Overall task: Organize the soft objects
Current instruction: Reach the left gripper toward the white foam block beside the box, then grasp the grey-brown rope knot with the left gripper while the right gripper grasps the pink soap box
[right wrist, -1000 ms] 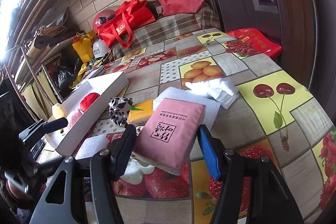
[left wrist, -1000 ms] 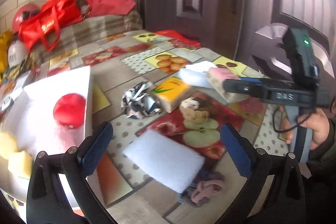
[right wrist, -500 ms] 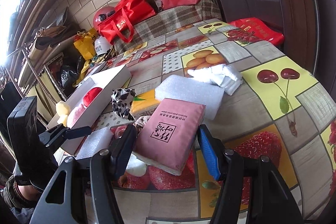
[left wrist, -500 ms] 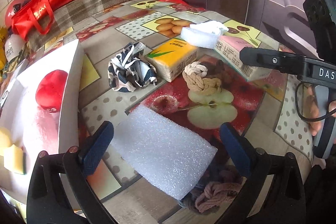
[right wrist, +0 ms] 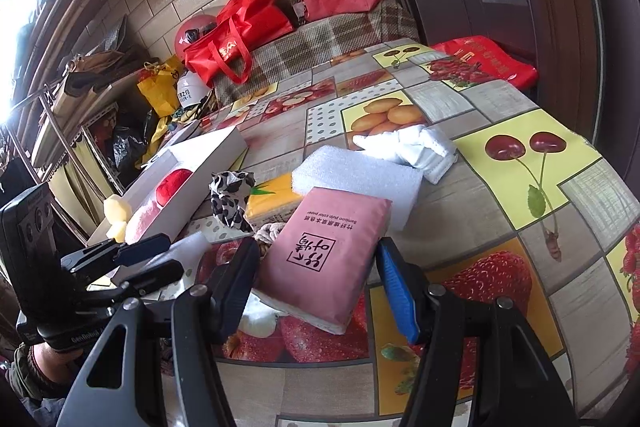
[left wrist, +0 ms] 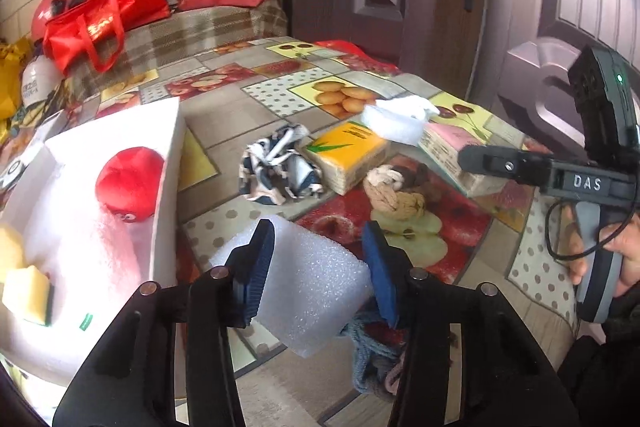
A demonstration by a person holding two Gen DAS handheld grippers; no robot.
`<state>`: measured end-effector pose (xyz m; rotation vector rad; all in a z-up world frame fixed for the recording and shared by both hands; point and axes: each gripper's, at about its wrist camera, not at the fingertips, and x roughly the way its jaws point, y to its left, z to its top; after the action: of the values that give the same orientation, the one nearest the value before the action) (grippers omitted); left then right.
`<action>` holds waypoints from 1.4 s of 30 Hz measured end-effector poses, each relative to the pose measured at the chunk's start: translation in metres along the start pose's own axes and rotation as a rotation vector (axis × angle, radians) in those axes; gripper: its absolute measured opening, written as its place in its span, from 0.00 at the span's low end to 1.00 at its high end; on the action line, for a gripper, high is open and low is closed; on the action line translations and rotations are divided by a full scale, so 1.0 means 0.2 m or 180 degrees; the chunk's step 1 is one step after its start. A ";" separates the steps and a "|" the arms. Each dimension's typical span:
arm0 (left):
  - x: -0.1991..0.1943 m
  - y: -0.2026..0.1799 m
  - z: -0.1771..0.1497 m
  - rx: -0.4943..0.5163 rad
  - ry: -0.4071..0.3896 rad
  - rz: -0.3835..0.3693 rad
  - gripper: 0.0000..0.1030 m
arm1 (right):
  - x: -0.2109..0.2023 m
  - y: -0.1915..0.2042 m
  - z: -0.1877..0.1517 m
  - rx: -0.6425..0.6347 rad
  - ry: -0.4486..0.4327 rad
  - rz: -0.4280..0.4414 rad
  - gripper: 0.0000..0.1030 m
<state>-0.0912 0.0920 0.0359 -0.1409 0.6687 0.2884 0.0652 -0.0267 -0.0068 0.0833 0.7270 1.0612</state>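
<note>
done: white box [left wrist: 170, 163] at the tabletop's left edge already holds a red plush ball [left wrist: 130, 183], yellow sponges [left wrist: 26, 293] and some pale foam padding. Rest of the soft stuff looks unsorted.
left: foam block [left wrist: 316, 291], second foam slab [right wrist: 360, 175], pink tissue pack [right wrist: 324, 255], yellow tissue pack [left wrist: 348, 155], spotted cloth [left wrist: 276, 167], beige knotted rope [left wrist: 394, 193], white cloth [right wrist: 416, 147], and a blue-pink knitted piece [left wrist: 370, 359] under the foam block. By my count, under halfway.
left gripper [left wrist: 318, 267]: jaws closing on the foam block, block between the pads, both pads look in contact with its sides. Block is near the front edge, just beside the box's right wall.
right gripper [right wrist: 316, 283]: about half open, straddling the pink tissue pack near the front edge. Left pad looks touching or nearly so, right pad shows a gap, so I read it as not gripping yet.
edges: front edge is close under both of your grippers; the right edge drops off past the cherry print. Knitted piece may drag with the foam block.
room: short clear hop from the foam block left into the box; lift over the box wall. Box has open floor in the middle. Your grippers sit well apart; the centre of the tabletop is crowded, the far half mostly bare.
</note>
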 end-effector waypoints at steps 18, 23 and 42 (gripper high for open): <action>-0.24 -0.15 -0.12 0.0296 -0.0001 -0.0267 0.78 | 0.00 -0.01 0.00 0.0033 0.0009 0.0050 0.59; -0.25 -0.26 -0.20 0.0608 0.0347 -0.0531 0.72 | 0.00 -0.01 0.00 0.0020 0.0010 0.0049 0.59; -0.08 -0.26 -0.13 0.0839 0.0423 -0.0461 0.23 | 0.01 -0.02 0.00 -0.0025 0.0018 0.0053 0.59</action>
<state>-0.1020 0.0333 0.0284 0.0443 0.8178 0.0504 0.0686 -0.0270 -0.0081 0.0798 0.7283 1.0804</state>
